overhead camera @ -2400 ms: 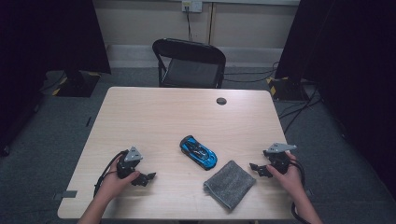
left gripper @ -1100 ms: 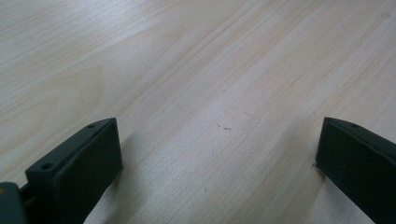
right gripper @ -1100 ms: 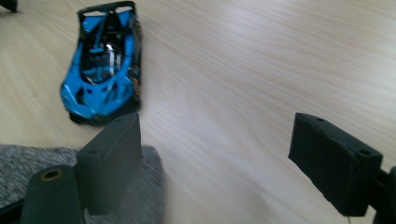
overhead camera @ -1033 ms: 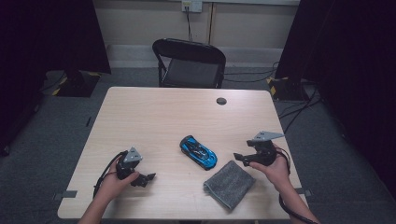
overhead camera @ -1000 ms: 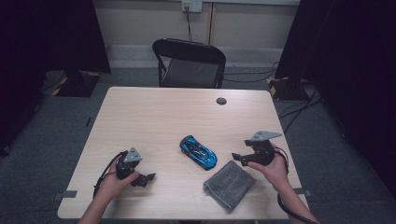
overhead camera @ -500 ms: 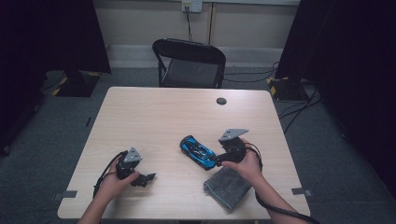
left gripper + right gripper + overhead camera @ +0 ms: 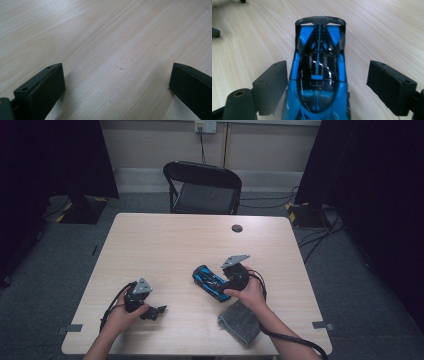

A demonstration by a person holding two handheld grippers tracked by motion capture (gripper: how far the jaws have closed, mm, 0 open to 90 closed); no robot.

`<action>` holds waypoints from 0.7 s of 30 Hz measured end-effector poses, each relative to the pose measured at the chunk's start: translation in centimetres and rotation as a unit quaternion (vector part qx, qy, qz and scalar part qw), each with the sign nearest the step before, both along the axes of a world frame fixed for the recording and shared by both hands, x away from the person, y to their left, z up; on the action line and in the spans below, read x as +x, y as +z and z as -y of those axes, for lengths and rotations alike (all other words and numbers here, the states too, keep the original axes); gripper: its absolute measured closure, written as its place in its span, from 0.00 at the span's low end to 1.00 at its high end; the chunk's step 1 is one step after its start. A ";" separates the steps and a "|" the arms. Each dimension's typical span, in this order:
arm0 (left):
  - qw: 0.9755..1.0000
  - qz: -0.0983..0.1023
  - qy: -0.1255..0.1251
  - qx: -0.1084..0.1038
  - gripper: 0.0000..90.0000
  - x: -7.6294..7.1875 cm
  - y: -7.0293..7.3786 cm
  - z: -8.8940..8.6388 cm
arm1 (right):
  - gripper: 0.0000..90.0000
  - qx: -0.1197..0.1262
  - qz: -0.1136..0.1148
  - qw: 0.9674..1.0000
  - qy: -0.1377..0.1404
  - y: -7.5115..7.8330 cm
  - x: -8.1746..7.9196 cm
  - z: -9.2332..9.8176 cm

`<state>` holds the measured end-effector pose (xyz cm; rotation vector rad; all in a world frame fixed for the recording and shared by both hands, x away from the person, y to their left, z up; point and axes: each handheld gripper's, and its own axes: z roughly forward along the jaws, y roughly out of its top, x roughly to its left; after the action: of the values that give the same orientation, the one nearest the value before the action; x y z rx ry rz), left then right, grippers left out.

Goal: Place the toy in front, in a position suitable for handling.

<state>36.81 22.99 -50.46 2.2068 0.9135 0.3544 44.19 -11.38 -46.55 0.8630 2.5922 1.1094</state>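
A blue and black toy car (image 7: 209, 281) (image 7: 319, 77) lies on the wooden table (image 7: 175, 245) near its middle front. My right gripper (image 7: 224, 285) (image 7: 328, 87) is open around the car, one jaw on each side of its body, the left jaw close to the car's flank. In the right gripper view the car's rear wing points away. My left gripper (image 7: 156, 311) (image 7: 115, 92) rests at the front left of the table, open, with bare wood between its jaws.
A grey folded cloth (image 7: 243, 322) lies at the front right under the right forearm. A small dark round disc (image 7: 237, 228) sits near the far edge. A black folding chair (image 7: 202, 187) stands beyond the table.
My right gripper has swung left from the table's right side, over the cloth, to straddle the toy car. The left gripper has stayed put.
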 end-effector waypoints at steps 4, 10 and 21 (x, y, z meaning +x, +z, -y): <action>1.000 0.000 0.000 0.000 0.00 0.0 0.0 0.0 | 0.18 -0.010 -0.005 1.000 0.004 -0.5 0.0 -0.9; 1.000 0.000 0.000 0.000 0.00 0.0 0.0 0.0 | 0.18 -0.022 -0.010 1.000 0.008 -1.4 -0.1 -1.8; 1.000 0.000 0.000 0.000 0.00 0.0 0.0 0.0 | 0.21 -0.030 -0.008 1.000 -0.001 -2.5 -0.1 -1.9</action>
<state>36.81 22.99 -50.46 2.2069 0.9130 0.3536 44.13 -9.51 -49.06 0.8639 2.6223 1.0223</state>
